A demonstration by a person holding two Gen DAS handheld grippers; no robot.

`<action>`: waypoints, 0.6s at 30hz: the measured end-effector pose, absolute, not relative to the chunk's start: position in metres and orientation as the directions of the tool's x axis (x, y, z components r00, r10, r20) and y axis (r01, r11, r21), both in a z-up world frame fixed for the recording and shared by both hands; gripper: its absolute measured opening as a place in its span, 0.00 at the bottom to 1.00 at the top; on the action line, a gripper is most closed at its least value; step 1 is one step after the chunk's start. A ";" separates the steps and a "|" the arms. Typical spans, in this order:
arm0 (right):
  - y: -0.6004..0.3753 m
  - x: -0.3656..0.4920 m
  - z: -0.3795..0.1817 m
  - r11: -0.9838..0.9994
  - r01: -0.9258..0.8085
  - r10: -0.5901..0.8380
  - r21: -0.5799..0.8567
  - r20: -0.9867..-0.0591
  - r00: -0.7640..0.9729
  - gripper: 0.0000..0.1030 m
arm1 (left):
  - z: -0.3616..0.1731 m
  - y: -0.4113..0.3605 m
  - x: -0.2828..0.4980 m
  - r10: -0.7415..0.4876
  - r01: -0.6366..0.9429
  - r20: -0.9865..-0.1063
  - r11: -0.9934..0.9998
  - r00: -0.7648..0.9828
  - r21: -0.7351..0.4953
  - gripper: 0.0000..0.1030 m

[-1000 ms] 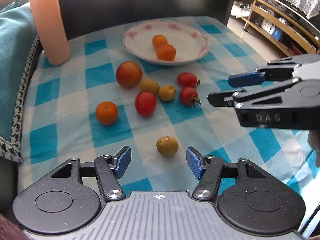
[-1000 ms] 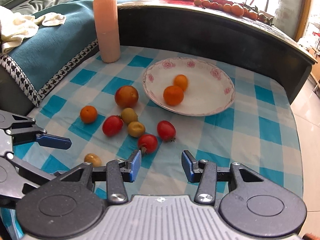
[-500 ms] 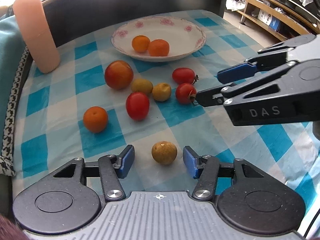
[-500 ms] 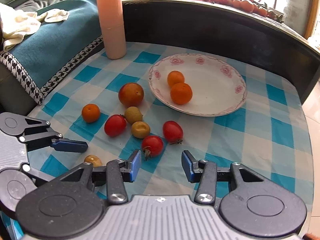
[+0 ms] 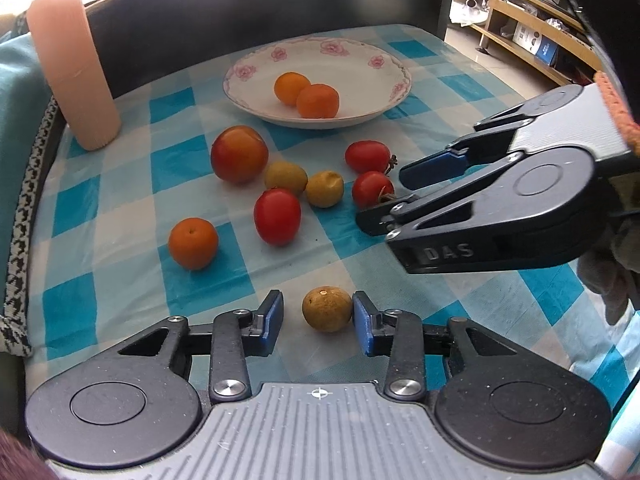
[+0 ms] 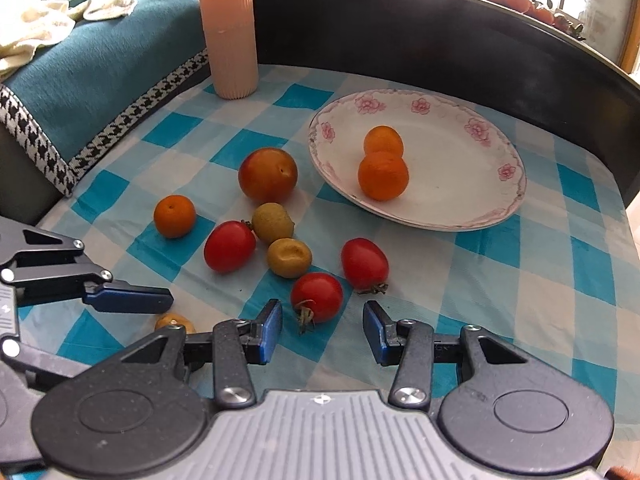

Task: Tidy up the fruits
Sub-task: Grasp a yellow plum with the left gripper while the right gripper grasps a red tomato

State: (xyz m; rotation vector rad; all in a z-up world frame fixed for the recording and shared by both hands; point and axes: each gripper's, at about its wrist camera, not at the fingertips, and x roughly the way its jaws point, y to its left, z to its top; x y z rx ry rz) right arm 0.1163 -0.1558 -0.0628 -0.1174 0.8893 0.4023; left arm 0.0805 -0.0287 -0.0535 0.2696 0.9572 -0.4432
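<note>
In the left wrist view the left hand-held gripper (image 5: pixel 318 318) stands released, its blue pads on either side of a small brown longan-like fruit (image 5: pixel 327 309) that rests on the blue-checked cloth of the tabletop (image 5: pixel 132 248); the right-hand pad looks touching or all but touching the fruit, the left-hand pad just apart from it; beyond lie a small orange (image 5: pixel 193 243), a red cherry tomato (image 5: pixel 277 216), two yellowish fruits and a larger red-orange fruit (image 5: pixel 239 159), and farther off a floral plate (image 5: pixel 384 64) that already holds two oranges; the right hand-held gripper (image 5: pixel 390 194) crosses from the right, also released, its tips beside a stemmed tomato (image 5: pixel 372 189); the raised letters "DAS" read on its side, the only writing legible. In the right wrist view the right hand-held gripper (image 6: pixel 323 326) is spread wide, with the stemmed tomato (image 6: pixel 317 297) just ahead of its pads and nearer the left one; a second tomato (image 6: pixel 364 263) lies just beyond; a pink ribbed cylinder (image 6: pixel 228 28) stands at the far left of the cloth. My reading is that both grippers are at the approach step of a pick; next each needs to close gently around its fruit, the right one first advancing and centring, then lift and carry to the plate; round fruit may roll out if pinched off-centre.
</note>
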 end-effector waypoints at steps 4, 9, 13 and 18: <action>-0.153 0.119 -0.065 0.919 -0.390 0.284 0.056 -0.781 0.556 0.57 | -0.054 -0.027 0.081 -0.252 0.485 -0.832 0.874 0.494 0.023 0.46; -0.153 0.121 -0.064 0.921 -0.385 0.279 0.055 -0.783 0.556 0.48 | -0.054 -0.027 0.081 -0.255 0.490 -0.831 0.871 0.494 0.023 0.43; -0.158 0.120 -0.063 0.920 -0.384 0.291 0.074 -0.786 0.546 0.41 | -0.054 -0.026 0.080 -0.253 0.496 -0.832 0.868 0.493 0.031 0.35; -0.160 0.115 -0.061 0.917 -0.391 0.297 0.078 -0.787 0.541 0.41 | -0.053 -0.027 0.079 -0.249 0.502 -0.837 0.864 0.487 0.035 0.33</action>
